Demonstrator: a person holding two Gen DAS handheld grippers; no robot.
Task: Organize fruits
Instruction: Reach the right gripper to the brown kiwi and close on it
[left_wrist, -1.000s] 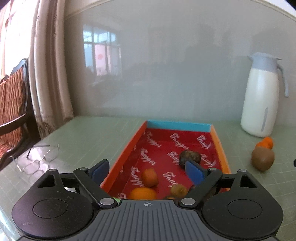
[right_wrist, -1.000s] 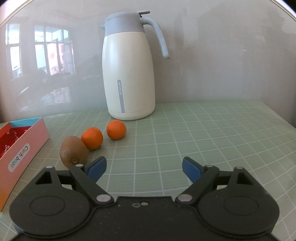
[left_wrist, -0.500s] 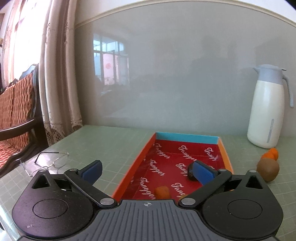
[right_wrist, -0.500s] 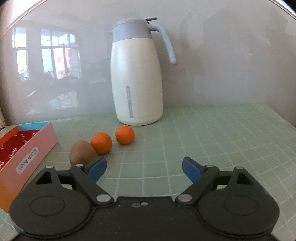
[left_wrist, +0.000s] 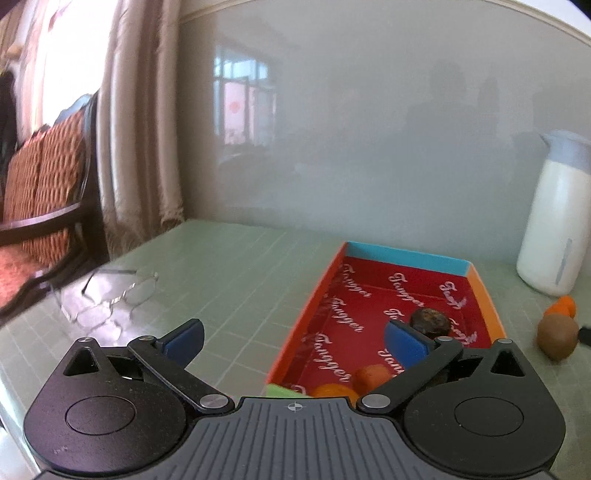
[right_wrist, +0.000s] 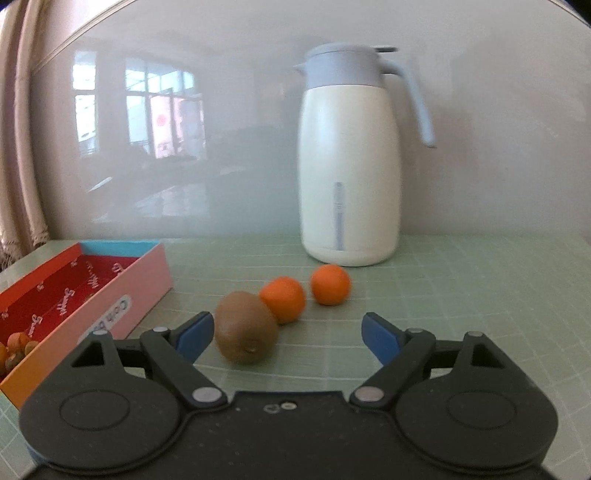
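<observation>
A red-lined box (left_wrist: 325, 291) with orange walls lies on the green table; it also shows in the right wrist view (right_wrist: 125, 291). In it lie a dark fruit (left_wrist: 430, 322) and orange fruits (left_wrist: 372, 374). Beside the box sit a brown kiwi (right_wrist: 246, 328) and two oranges (right_wrist: 282, 298) (right_wrist: 330, 285). My left gripper (left_wrist: 293, 341) is open and empty, over the box's left wall. My right gripper (right_wrist: 288, 334) is open and empty, with the kiwi just ahead, between the fingertips toward the left one.
A white jug with a grey-blue lid (right_wrist: 351, 166) stands behind the oranges against the wall. Glasses (left_wrist: 118, 291) lie on the table left of the box. A chair (left_wrist: 40, 206) and a curtain (left_wrist: 136, 129) are at the far left.
My left gripper has shifted left, so the box now sits to its right. My right gripper has moved left toward the kiwi, which now lies between its fingertips.
</observation>
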